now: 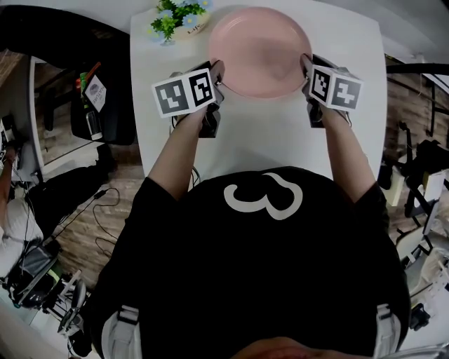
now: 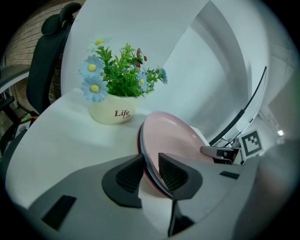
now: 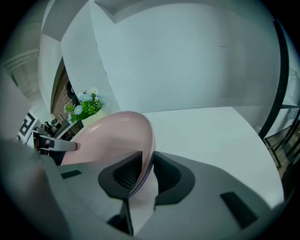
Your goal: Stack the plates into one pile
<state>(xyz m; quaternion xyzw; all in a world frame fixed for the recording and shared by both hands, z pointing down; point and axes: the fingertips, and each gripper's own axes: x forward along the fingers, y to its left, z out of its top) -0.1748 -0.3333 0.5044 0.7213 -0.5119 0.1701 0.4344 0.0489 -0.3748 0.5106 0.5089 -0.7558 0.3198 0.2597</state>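
A pile of plates with a pink plate point(image 1: 259, 49) on top lies at the far end of the white table point(image 1: 266, 140). In the left gripper view the rims of a pink, a bluish and a dark red plate point(image 2: 171, 136) show stacked. My left gripper point(image 1: 219, 70) is shut on the pile's left rim, which sits pinched between its pads point(image 2: 150, 173). My right gripper point(image 1: 306, 66) is at the right rim. The pink rim point(image 3: 112, 136) runs between its jaws point(image 3: 146, 176), which stand slightly apart from it. Whether the pile rests on the table I cannot tell.
A cream pot of blue flowers point(image 1: 175, 21) stands just left of the plates at the table's far edge point(image 2: 115, 110). A dark chair point(image 1: 70, 77) is off the table's left side. The person's body covers the near table edge.
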